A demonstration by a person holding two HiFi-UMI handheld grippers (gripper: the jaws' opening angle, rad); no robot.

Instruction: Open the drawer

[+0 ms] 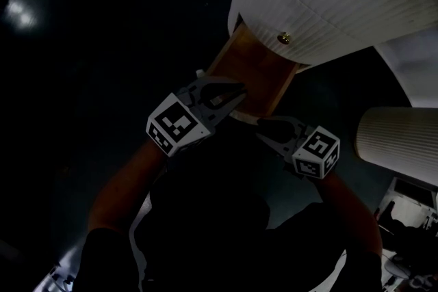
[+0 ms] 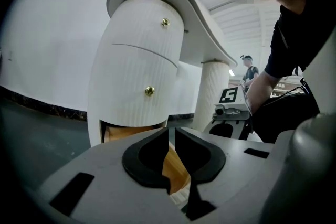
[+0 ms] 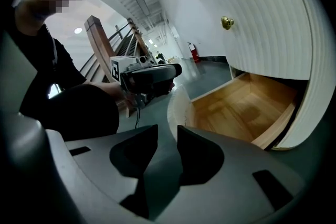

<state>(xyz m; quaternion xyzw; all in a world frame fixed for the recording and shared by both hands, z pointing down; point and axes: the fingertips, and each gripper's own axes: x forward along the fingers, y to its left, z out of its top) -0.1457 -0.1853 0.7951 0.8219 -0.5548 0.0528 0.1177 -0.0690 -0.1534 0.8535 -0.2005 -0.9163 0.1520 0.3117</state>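
Observation:
The white ribbed cabinet [image 1: 328, 3] has two brass knobs [image 1: 284, 38]. Its bottom drawer [image 1: 256, 75] stands pulled out and shows a bare wooden inside [image 3: 236, 110]. The drawer's curved white front [image 3: 176, 107] faces me. My left gripper [image 1: 236, 94] sits at the drawer's front edge; its jaws [image 2: 171, 136] are almost together with only a slit between them, and I see nothing clamped there. My right gripper [image 1: 263, 125] hangs just off the drawer's front right corner, and its jaws [image 3: 167, 136] stand open over the dark floor with nothing between them.
A white ribbed column [image 1: 397, 137] stands to the right of the cabinet. The floor [image 1: 102, 44] is dark. Some equipment [image 1: 410, 215] lies at the lower right. A person [image 2: 248, 65] stands far off behind the column.

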